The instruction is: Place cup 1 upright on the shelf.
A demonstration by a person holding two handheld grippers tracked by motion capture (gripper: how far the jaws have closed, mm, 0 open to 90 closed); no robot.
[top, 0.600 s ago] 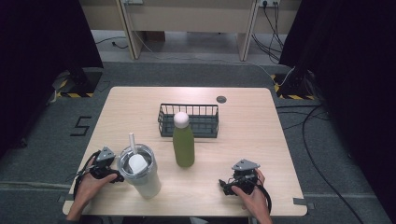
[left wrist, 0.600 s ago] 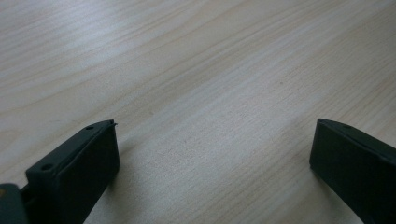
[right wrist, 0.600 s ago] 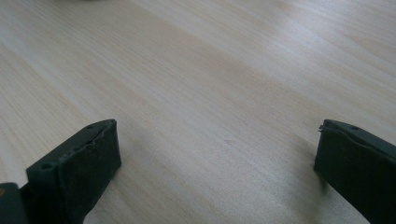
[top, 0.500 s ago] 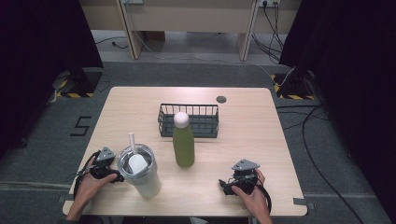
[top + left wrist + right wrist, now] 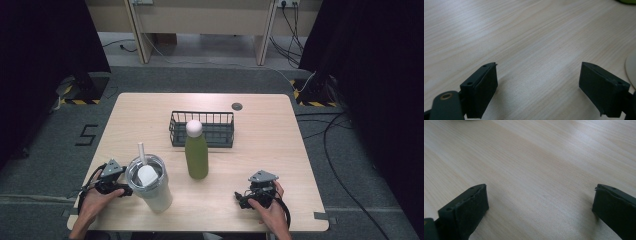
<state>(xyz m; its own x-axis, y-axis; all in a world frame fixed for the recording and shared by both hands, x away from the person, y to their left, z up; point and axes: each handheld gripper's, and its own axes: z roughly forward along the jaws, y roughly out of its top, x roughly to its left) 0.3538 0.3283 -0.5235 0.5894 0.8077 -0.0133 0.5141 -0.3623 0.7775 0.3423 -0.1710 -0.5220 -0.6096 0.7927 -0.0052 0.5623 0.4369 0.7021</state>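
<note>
A green bottle [image 5: 196, 154] with a white cap stands upright at the table's middle. In front of it to the left stands a clear tumbler [image 5: 149, 183] with a lid and a white straw. My left gripper [image 5: 121, 190] rests on the table just left of the tumbler. In the left gripper view my left gripper [image 5: 537, 90] is open, with bare wood between its jaws and the tumbler's base [image 5: 631, 67] at the right edge. My right gripper [image 5: 242, 198] lies near the front right. In the right gripper view my right gripper [image 5: 539, 210] is open over bare wood.
A black wire basket [image 5: 202, 128] sits behind the bottle. A small dark round disc [image 5: 237, 106] is set in the wooden table [image 5: 280, 145] near its far edge. Cables trail on the floor to the right.
</note>
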